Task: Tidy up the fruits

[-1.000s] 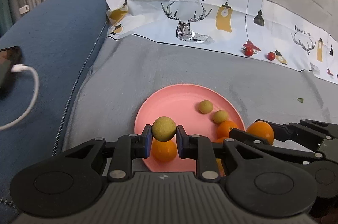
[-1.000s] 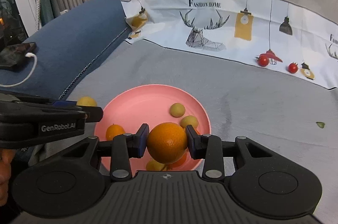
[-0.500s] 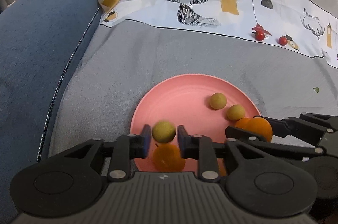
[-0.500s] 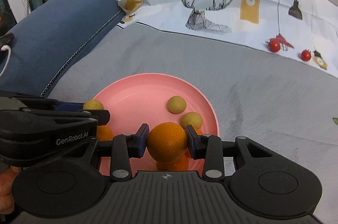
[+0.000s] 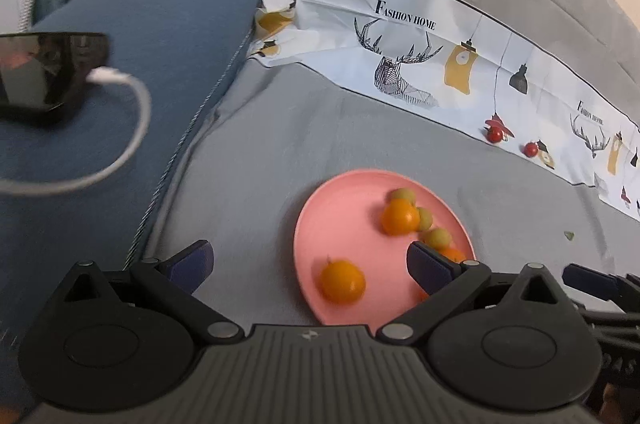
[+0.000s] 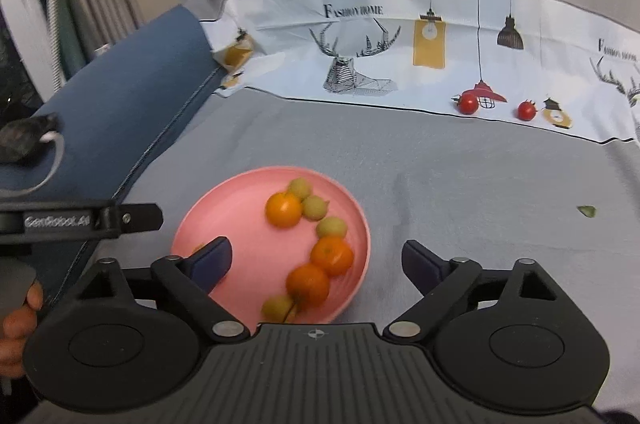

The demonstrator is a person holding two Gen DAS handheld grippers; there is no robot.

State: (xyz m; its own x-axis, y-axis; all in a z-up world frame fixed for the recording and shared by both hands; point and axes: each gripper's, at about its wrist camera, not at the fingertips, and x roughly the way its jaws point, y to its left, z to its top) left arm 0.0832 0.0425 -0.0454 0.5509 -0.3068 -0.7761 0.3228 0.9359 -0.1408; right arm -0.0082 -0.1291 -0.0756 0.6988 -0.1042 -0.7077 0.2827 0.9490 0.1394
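1. Phone: cut off by the left edge of the left wrist view; a dark blur in the right wrist view.
2. White cable: runs out of frame at left.
3. Pink plate: near rim hidden behind the right gripper's body.
4. Orange fruit: mostly hidden behind a blue finger pad.
5. Green scrap: too small to identify.

A home: a bed's grey printed sheet (lamps, deer), blue cushion, charging phone.
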